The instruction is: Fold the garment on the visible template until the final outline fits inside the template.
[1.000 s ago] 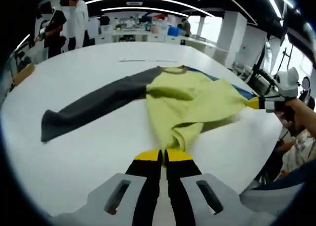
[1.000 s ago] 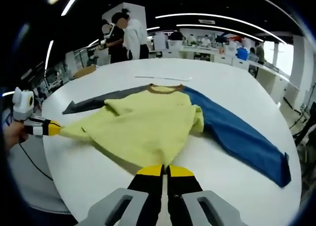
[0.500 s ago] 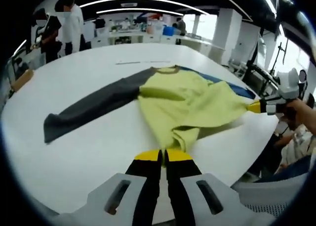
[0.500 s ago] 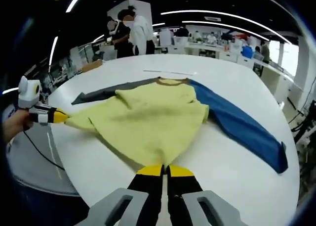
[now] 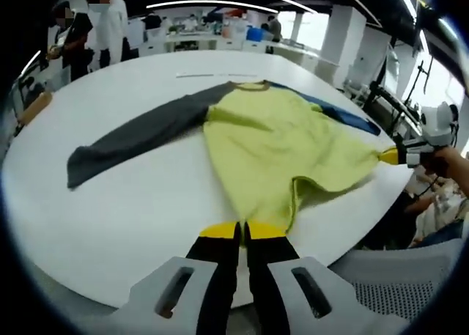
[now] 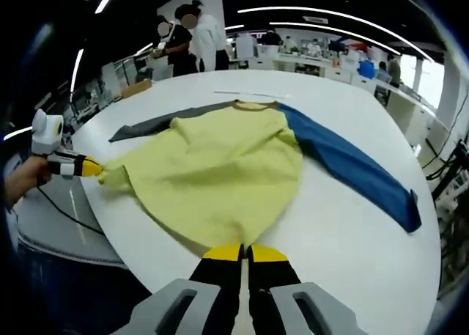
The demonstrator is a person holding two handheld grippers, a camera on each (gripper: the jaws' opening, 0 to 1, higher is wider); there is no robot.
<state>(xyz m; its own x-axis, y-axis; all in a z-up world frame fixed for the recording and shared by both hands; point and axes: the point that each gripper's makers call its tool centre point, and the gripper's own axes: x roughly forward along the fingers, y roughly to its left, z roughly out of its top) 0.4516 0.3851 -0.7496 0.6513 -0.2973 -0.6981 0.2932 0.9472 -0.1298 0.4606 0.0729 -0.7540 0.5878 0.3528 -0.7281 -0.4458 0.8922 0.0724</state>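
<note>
Left gripper view: the left tool [image 5: 243, 232] pinches the hem of the garment [image 5: 282, 141] spread on the tabletop [image 5: 139, 196]. Right gripper view: the right tool [image 6: 242, 253] clamps the hem's other corner. Soft, light, limp cloth; hem corners look the best hold.

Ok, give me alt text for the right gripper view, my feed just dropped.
The right tongs are shut on the near hem of a yellow-green shirt spread on a white table. The left tongs pinch its other hem corner. Its blue sleeve and grey sleeve lie outstretched.
</note>
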